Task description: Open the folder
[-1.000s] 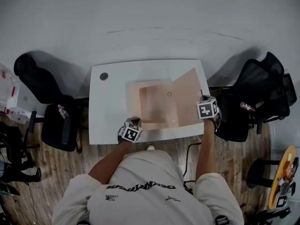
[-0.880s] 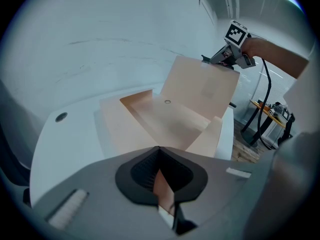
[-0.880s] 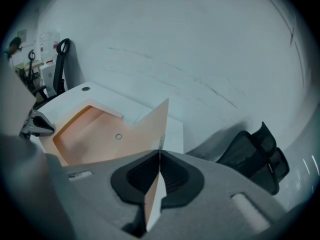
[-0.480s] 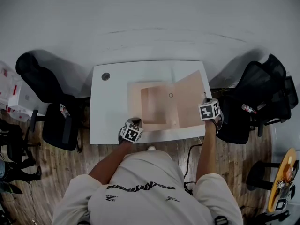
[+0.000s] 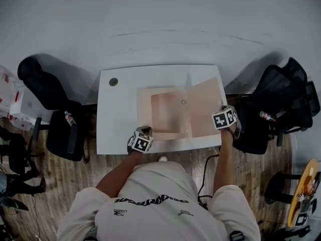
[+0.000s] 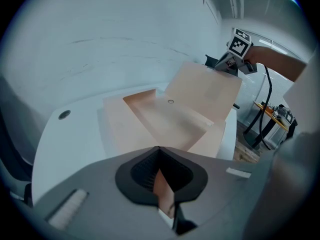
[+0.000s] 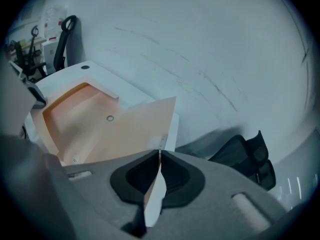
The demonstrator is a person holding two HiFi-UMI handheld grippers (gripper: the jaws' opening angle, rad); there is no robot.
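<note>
A peach paper folder lies on the white table, opened toward the right. Its cover slopes up and out over the table's right side. My right gripper is shut on the cover's outer edge, which shows as a thin sheet between the jaws in the right gripper view. My left gripper is shut on the folder's near left edge at the table's front. The left gripper view shows the folder's inside, the lifted cover and the right gripper beyond it.
A round cable hole sits in the table's far left corner. Black office chairs stand at the left and right of the table. A cable hangs below the front edge. White boxes rest at the far left.
My right gripper has moved right and a little toward me with the cover, which now lies wider open and flatter. The left gripper has stayed in place on the folder's edge.
</note>
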